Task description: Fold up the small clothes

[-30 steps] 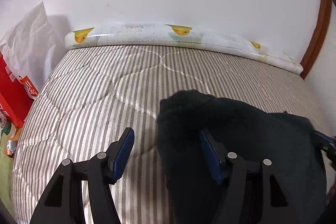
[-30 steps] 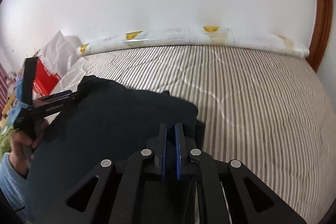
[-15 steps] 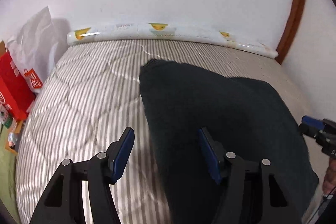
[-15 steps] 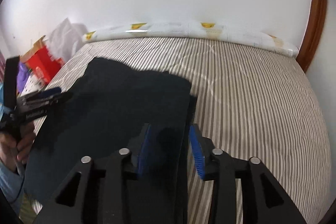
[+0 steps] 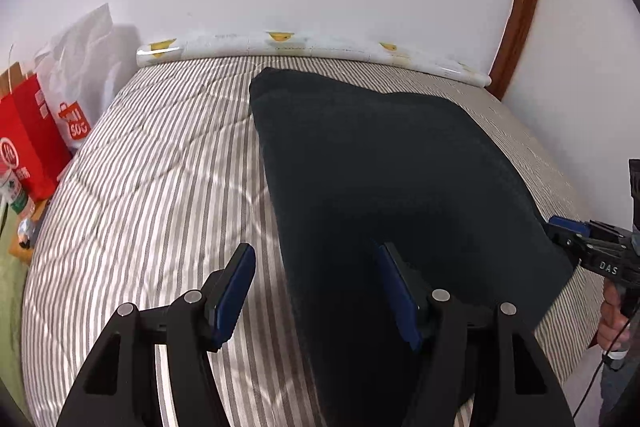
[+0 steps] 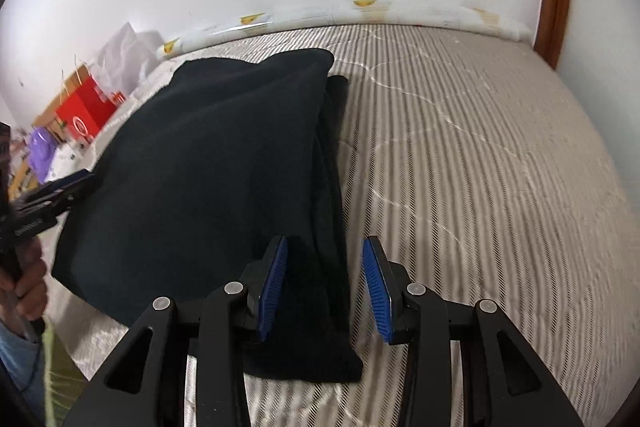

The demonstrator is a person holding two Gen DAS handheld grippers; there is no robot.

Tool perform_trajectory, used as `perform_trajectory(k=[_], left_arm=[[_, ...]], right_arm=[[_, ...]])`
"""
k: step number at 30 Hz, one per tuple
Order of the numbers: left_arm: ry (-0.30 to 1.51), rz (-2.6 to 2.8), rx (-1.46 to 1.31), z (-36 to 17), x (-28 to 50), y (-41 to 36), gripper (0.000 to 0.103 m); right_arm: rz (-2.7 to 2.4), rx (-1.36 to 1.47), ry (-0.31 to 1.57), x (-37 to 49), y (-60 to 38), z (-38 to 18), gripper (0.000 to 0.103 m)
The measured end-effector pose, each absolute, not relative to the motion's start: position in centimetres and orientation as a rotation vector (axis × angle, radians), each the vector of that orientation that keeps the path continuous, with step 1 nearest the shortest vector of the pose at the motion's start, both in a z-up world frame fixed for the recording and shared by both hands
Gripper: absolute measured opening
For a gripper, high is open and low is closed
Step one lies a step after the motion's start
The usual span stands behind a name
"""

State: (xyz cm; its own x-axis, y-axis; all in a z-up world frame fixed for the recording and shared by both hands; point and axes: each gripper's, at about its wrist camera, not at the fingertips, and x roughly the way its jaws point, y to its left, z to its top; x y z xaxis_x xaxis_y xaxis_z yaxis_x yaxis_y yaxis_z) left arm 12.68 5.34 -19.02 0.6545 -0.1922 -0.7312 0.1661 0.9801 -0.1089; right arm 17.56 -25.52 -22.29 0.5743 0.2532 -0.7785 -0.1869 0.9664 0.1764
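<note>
The striped bed (image 5: 152,187) carried the dark garment (image 5: 392,179), folded once, I judged. My left gripper (image 5: 316,291) stood wide, my right gripper (image 6: 324,287) narrower, both empty, straddling its near edges. Next: regrip for another fold.

The near end of the dark garment (image 5: 380,187) runs under the left gripper (image 5: 316,291) and off the bottom edge, so its near hem cannot be seen. In the right wrist view the bed (image 6: 500,167) is smeared by motion at the right. The person's hand (image 5: 614,315) is cut by the right edge. Print on the red bag (image 5: 28,147) is too small to read. The items (image 6: 42,147) at far left are blurred and cannot be told.
</note>
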Motion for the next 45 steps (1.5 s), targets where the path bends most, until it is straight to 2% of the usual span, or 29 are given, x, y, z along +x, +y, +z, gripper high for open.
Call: perform_trajectory(k=[9,18,28,33,36,38,40,45], left_arm=[[0.825,-0.185,-0.023,-19.2,9.0,5.5,0.062],[0.831,-0.138,-0.023,-19.0,7.0,5.5,0.064],[0.852,-0.095,-0.038,-14.7,4.3,4.3,0.063],[0.810,-0.067,-0.032,-10.7,1.8,3.6,0.077],[0.785,-0.056,-0.021,-8.6,0.0,3.1,0.089],[0.771,-0.053,-0.008,-7.8,-0.8,2.9,0.093],[0.762,-0.039,0.002,-7.1,-1.6,2.7,0.093],[0.765,-0.052,0.002,-6.3,-2.8,2.3,0.093]], right_arm=[[0.263,0.064,0.813,15.2,-24.5,-19.6,0.039],[0.156,-0.053,0.822,13.3,-24.2,-21.5,0.040],[0.086,0.027,0.852,11.2,-27.2,-16.7,0.043],[0.098,0.086,0.843,8.8,-28.2,-13.2,0.044],[0.115,0.106,0.831,6.8,-28.4,-11.4,0.060],[0.121,0.103,0.797,5.2,-28.1,-10.3,0.085],[0.130,0.078,0.764,4.0,-27.7,-9.5,0.091],[0.125,0.027,0.762,2.1,-26.8,-8.5,0.093]])
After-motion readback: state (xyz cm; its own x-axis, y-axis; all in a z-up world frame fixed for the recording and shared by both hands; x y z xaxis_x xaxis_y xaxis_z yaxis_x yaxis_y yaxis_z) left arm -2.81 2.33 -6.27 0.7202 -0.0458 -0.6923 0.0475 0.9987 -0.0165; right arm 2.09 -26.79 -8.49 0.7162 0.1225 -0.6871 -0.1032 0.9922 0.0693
